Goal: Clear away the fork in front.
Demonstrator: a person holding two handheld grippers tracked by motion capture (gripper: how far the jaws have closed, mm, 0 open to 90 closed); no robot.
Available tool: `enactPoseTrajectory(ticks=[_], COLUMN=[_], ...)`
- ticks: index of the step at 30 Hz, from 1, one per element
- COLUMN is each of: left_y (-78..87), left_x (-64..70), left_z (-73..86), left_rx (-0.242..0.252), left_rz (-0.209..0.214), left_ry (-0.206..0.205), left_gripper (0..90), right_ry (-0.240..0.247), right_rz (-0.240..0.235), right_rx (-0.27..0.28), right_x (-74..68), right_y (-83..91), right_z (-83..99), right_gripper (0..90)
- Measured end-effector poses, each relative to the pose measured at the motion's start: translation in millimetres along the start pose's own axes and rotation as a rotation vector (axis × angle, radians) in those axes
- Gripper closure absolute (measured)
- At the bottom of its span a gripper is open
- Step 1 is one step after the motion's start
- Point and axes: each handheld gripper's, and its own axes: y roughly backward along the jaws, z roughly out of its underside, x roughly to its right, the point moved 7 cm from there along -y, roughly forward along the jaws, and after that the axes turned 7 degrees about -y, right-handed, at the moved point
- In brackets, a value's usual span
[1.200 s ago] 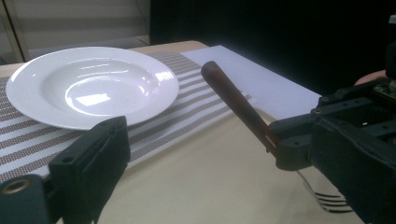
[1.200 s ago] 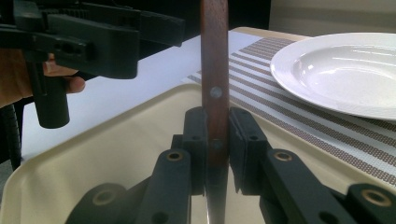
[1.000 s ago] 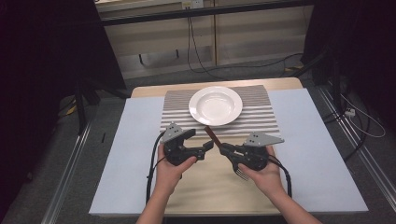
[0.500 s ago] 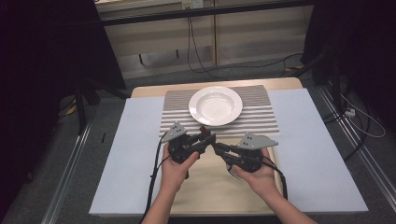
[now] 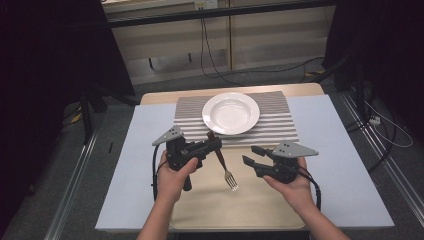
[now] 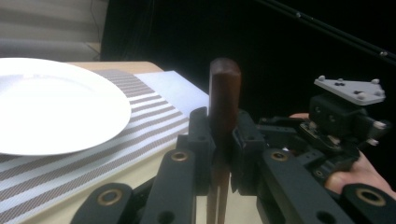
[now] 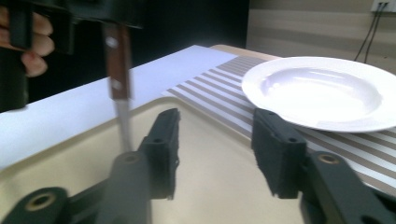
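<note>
Right tongs [image 5: 248, 155] let go, moved away toward 3 o'clock, now wide, holding nothing. Left tongs [image 5: 216, 144] squeeze fork [image 5: 223, 164] by brown handle, prongs hanging down over table [image 5: 250, 210], likely for setting beside plate [image 5: 231, 113] at 12 o'clock.

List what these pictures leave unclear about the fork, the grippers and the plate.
- Fork: in the left gripper view its tines are cut off by the bottom edge; the jaws of the left gripper cover the mid handle.
- Fork in the right gripper view: blurred, its top hidden behind the left gripper.
- Plate: left part cut off by the edge in the left gripper view.
- Right gripper: open, holding nothing.
</note>
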Motion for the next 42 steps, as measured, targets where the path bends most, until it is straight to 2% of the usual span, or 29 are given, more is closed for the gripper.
enactPoseTrajectory(ticks=[4,6,10,13,21,26,33,38,42], left_y=[6.1,7.8,11.6,16.9,33.4,43.1,57.1,61.2,57.0], left_x=[-2.6,-4.5,-5.8,-6.4,-12.8,-17.6,-24.0,-31.1,-39.4], left_z=[-1.8,-1.6,-1.2,-1.0,0.6,2.6,8.4,22.2,28.0], left_rx=[-0.029,-0.030,-0.046,-0.074,-0.113,-0.128,-0.192,-0.258,-0.219], left_rz=[-0.010,-0.011,-0.011,-0.011,-0.033,-0.042,-0.035,-0.045,-0.060], left_ry=[-0.018,-0.010,-0.007,-0.008,-0.005,0.012,0.032,0.027,0.044], left_gripper=[80.7,80.7,80.7,80.7,80.7,80.8,80.8,80.7,80.5], right_ry=[0.007,0.004,-0.014,-0.009,-0.038,-0.033,-0.029,-0.015,-0.015], right_rz=[0.017,0.027,0.031,0.037,0.062,0.075,0.091,0.087,0.087], right_rx=[-0.004,-0.004,0.000,0.006,0.017,0.014,0.023,0.021,0.015], right_x=[9.5,14.3,21.7,25.8,38.7,43.9,48.3,46.3,46.8], right_y=[9.8,13.7,20.1,25.4,39.3,45.8,51.1,50.3,49.8], right_z=[7.6,10.2,13.4,15.0,18.8,22.3,21.0,21.0,21.6], right_gripper=[34.1,29.9,24.9,21.5,19.7,19.2,19.3,19.2,19.4])
